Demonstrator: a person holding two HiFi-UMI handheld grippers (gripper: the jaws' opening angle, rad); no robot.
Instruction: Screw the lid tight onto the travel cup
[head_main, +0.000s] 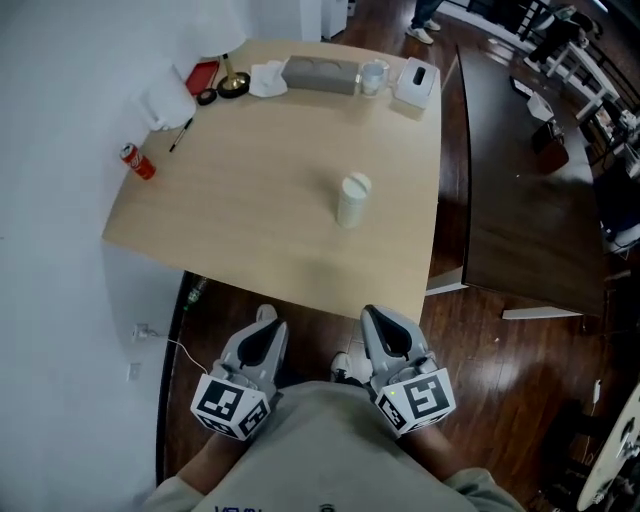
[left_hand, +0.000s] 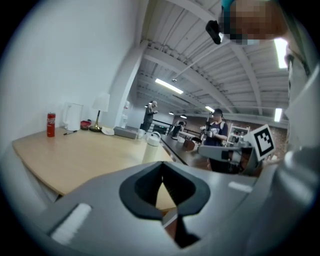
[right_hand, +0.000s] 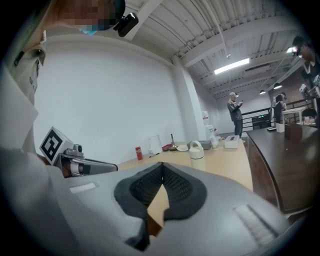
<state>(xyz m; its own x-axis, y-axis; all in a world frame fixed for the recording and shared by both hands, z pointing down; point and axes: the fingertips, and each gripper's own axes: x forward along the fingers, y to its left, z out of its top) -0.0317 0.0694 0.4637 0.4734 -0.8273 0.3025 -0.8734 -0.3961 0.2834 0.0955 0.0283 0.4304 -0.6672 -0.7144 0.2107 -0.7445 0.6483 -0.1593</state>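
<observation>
Near the middle of the light wooden table (head_main: 250, 200), toward its right side, the travel cup (head_main: 352, 201) is set upright, with the lid (head_main: 356, 184) resting on top. How far the lid is threaded cannot be determined. The cup stands alone; the red can (head_main: 138, 161) and the tissue box (head_main: 414, 84) are well apart from it, along the far edges.

Both tools are held close to the body, short of the table's near edge. The jaws of the left gripper (head_main: 266, 316) are closed together with nothing between them. The right gripper (head_main: 372, 314) is likewise closed and empty.

The cup is judged to be rigid and smooth-walled, so slippage under the pads should be expected. Being tall and narrow, it is likely to tip if pushed near the top. Its fill, and hence its weight, cannot be told.

The body is best clamped at mid-height by one gripper. The lid should be taken across its rim by the other, not by the loop handle seen in the gripper views, which is judged to offer poor purchase for turning.
</observation>
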